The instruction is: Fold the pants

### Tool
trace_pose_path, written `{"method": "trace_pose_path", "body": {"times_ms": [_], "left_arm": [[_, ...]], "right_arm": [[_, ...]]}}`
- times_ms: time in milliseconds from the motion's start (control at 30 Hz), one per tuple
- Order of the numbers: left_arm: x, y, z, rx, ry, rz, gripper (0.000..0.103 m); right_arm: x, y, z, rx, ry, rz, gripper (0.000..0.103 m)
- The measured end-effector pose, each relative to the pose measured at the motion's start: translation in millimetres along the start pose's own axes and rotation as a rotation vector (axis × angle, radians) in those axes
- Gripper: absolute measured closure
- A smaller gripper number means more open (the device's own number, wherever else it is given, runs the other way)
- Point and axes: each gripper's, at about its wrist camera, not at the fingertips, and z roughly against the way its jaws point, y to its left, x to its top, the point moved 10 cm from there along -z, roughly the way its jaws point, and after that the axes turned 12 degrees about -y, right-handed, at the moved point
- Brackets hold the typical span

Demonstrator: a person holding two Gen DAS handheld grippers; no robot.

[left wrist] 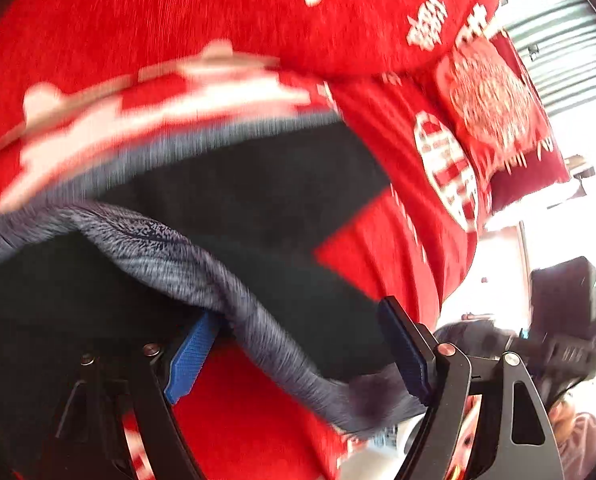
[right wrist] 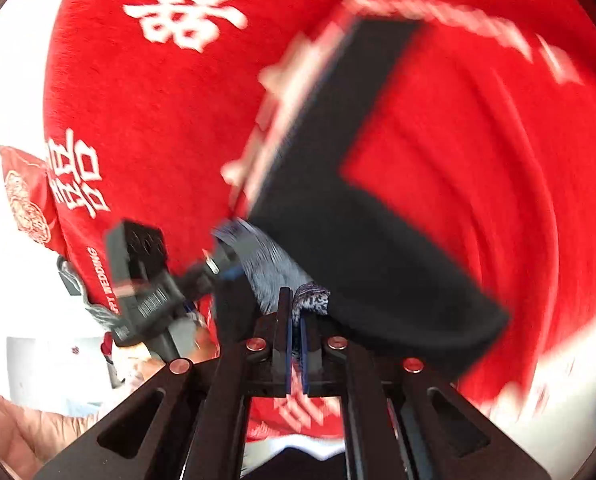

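Right tongs [right wrist: 296, 320] pinching grey waistband [right wrist: 311, 296] of black pants [right wrist: 361, 216]. Left tongs [left wrist: 298, 344] gaping wide, waistband [left wrist: 202, 268] draping between pads. Pants hanging over red bedspread [left wrist: 178, 20].

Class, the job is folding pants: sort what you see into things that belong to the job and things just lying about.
Belongs to the job:
black pants with grey waistband
right gripper, shut on the waistband
left gripper, jaws apart around the waistband

Just lying about:
red bedspread
red cushion
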Motion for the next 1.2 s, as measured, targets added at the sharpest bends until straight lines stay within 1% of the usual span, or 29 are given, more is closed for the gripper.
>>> {"method": "trace_pose_path", "body": {"times_ms": [67, 100, 133, 200, 233, 267, 300, 333, 400, 467, 500, 533, 567, 600, 633, 700, 733, 767, 800, 833, 867, 933, 967, 1000, 1033, 1067, 1133, 1167, 1200], "left_arm": [[31, 6, -1, 0.021, -0.051, -0.001, 0.022], [57, 11, 0, 0.045, -0.094, -0.002, 0.022], [74, 18, 3, 0.064, -0.121, 0.000, 0.022], [100, 25, 8, 0.101, -0.167, -0.004, 0.022], [111, 28, 12, 0.124, -0.187, -0.017, 0.022], [114, 31, 11, 0.138, -0.194, -0.026, 0.022], [116, 37, 16, 0.164, -0.197, -0.040, 0.022], [116, 44, 20, 0.187, -0.194, -0.048, 0.022], [103, 60, 22, 0.231, -0.167, -0.043, 0.022], [78, 82, 23, 0.289, -0.128, -0.016, 0.022], [65, 92, 25, 0.316, -0.113, 0.000, 0.022], [50, 101, 26, 0.343, -0.098, 0.019, 0.022], [36, 109, 28, 0.369, -0.084, 0.042, 0.022], [23, 118, 29, 0.390, -0.071, 0.069, 0.022], [14, 122, 30, 0.402, -0.064, 0.084, 0.022], [-8, 137, 29, 0.439, -0.040, 0.128, 0.022], [-14, 141, 28, 0.452, -0.031, 0.138, 0.022], [-20, 147, 27, 0.472, -0.021, 0.148, 0.022], [-22, 152, 28, 0.493, -0.017, 0.157, 0.022], [-24, 155, 28, 0.499, -0.020, 0.160, 0.022], [-23, 156, 29, 0.509, -0.028, 0.160, 0.022], [-21, 161, 27, 0.537, -0.026, 0.152, 0.022], [-22, 163, 25, 0.544, -0.020, 0.154, 0.022], [-23, 164, 22, 0.554, -0.009, 0.164, 0.022], [-22, 165, 20, 0.558, -0.002, 0.171, 0.022], [-19, 161, 21, 0.554, -0.007, 0.173, 0.022], [-7, 154, 27, 0.543, -0.042, 0.155, 0.022], [0, 150, 31, 0.538, -0.061, 0.140, 0.022], [11, 147, 32, 0.538, -0.079, 0.122, 0.022]], "right_arm": [[47, 20, -19, -0.002, -0.027, 0.065, 0.099], [70, 27, -27, -0.005, -0.039, 0.093, 0.099], [93, 33, -33, -0.017, -0.053, 0.122, 0.099], [143, 44, -43, -0.080, -0.084, 0.172, 0.093], [160, 47, -46, -0.115, -0.089, 0.188, 0.088], [179, 48, -50, -0.164, -0.084, 0.206, 0.052], [198, 51, -58, -0.209, -0.070, 0.220, 0.011], [209, 53, -62, -0.230, -0.073, 0.233, 0.005], [229, 60, -60, -0.277, -0.106, 0.317, 0.005], [233, 55, -50, -0.315, -0.131, 0.365, 0.006], [231, 48, -46, -0.327, -0.138, 0.363, 0.010], [221, 34, -40, -0.336, -0.132, 0.333, 0.013], [213, 20, -40, -0.346, -0.123, 0.298, 0.019], [197, -3, -38, -0.372, -0.106, 0.242, 0.027], [186, -24, -42, -0.390, -0.087, 0.199, 0.031], [154, -69, -49, -0.421, -0.029, 0.086, 0.045], [146, -83, -54, -0.415, -0.011, 0.033, 0.052], [140, -96, -62, -0.396, -0.001, -0.022, 0.079], [137, -103, -72, -0.351, 0.003, -0.084, 0.096], [138, -103, -76, -0.337, -0.005, -0.103, 0.096], [145, -94, -78, -0.319, -0.032, -0.087, 0.096], [160, -65, -77, -0.267, -0.064, 0.022, 0.096], [164, -52, -77, -0.258, -0.065, 0.081, 0.096], [165, -50, -78, -0.276, -0.054, 0.113, 0.096], [164, -56, -79, -0.322, -0.031, 0.123, 0.096], [158, -72, -81, -0.390, 0.014, 0.118, 0.096], [150, -96, -78, -0.494, 0.069, 0.101, 0.090], [152, -98, -70, -0.520, 0.044, 0.108, 0.089], [157, -93, -58, -0.548, -0.007, 0.143, 0.089]]}}
